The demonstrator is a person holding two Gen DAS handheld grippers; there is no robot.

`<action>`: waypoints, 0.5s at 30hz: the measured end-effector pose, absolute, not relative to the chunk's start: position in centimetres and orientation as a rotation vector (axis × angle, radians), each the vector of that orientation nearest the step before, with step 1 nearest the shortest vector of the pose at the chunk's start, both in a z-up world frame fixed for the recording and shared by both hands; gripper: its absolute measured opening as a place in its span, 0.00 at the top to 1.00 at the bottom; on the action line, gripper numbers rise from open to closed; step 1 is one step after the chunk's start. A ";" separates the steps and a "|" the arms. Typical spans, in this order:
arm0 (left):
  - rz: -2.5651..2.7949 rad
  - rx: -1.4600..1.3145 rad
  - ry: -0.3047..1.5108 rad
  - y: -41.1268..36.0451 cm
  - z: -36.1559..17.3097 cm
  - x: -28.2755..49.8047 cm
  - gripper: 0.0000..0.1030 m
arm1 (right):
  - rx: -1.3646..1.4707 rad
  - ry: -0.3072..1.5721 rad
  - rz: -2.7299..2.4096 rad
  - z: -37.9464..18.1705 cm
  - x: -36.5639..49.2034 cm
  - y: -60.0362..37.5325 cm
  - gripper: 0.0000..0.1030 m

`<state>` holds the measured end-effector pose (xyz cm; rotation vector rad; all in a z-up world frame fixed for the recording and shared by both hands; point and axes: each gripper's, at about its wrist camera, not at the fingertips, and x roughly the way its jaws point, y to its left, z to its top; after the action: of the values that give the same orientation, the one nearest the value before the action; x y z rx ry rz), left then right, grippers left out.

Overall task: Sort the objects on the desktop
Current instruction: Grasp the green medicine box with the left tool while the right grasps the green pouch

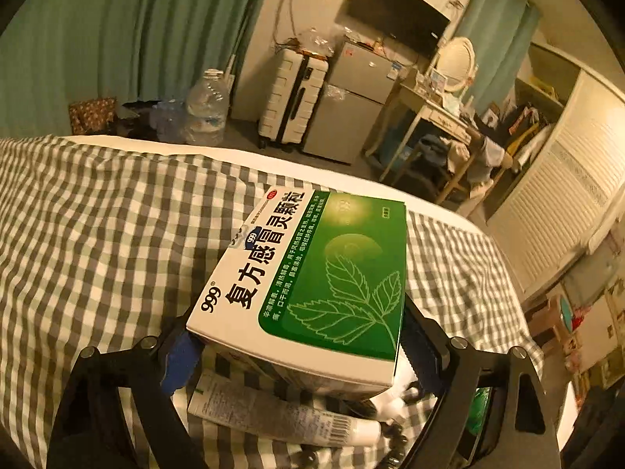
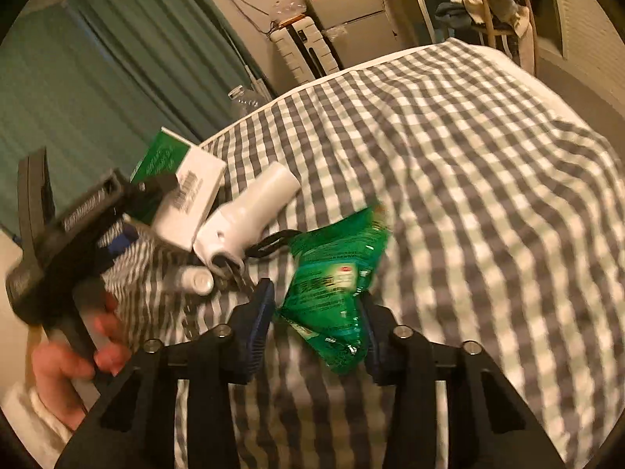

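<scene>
1. On the far left of my right camera I see the person's left hand (image 2: 74,367) at about 8 o'clock, wrapped around the handle of the left gripper (image 2: 129,211)
2. That left gripper is clenched on the medicine box (image 1: 312,293); its blue pads (image 1: 179,359) press the box from both sides, and the box is lifted off the checked cloth (image 1: 97,234)
3. In my left camera the box fills the middle; it is green and white with a leaf drawing, and its far end points to about 1 o'clock
4. Under the box, at 6 o'clock, a white tube (image 1: 281,418) lies flat on the cloth
5. In my right camera the white bottle (image 2: 250,211) lies tilted at about 10 o'clock, just beside the box and touching it, as far as I can tell
6. A dark strap (image 2: 269,244) sits next to the bottle's lower end
7. The green packet (image 2: 336,289) is in the middle of my right camera, a bit blurry
8. My right gripper (image 2: 312,332) has the packet between its two blue pads (image 2: 259,324); the right one touches it, there is a small gap at the left one, so I cannot tell if it is squeezing
9. Far off at 12 o'clock stand a white suitcase (image 1: 291,97) and a small grey fridge (image 1: 351,101)
</scene>
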<state>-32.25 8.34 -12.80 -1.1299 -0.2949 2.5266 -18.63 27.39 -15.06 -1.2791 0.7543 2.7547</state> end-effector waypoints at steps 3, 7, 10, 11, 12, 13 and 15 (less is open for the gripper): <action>2.561 -1.109 -0.346 6.8 -11.3 -30.5 0.15 | -1.268 0.726 2.764 -14.0 -17.2 27.8 0.72; 2.610 -1.087 -0.357 4.4 -8.5 -26.7 0.17 | -1.258 0.692 2.778 -12.3 -15.1 28.2 0.72; 2.686 -1.053 -0.300 2.1 -6.4 -22.0 0.17 | -1.261 0.719 2.780 -11.2 -12.8 27.9 0.72; 2.687 -1.062 -0.295 1.7 -6.1 -20.9 0.17 | -1.273 0.721 2.780 -10.7 -11.6 27.5 0.72; 2.687 -1.086 -0.263 1.2 -5.7 -19.0 0.17 | -1.280 0.723 2.776 -10.5 -11.2 27.2 0.72; 2.695 -1.087 -0.234 1.0 -5.5 -17.8 0.17 | -1.283 0.728 2.775 -10.2 -10.5 27.1 0.72; 2.737 -1.079 -0.166 0.1 -4.7 -14.6 0.17 | -1.305 0.727 2.776 -9.5 -8.7 26.4 0.72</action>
<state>-14.64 0.11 -4.68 -1.0785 -0.1656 2.7371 -8.71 26.39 -9.51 -1.3045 0.7265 2.7757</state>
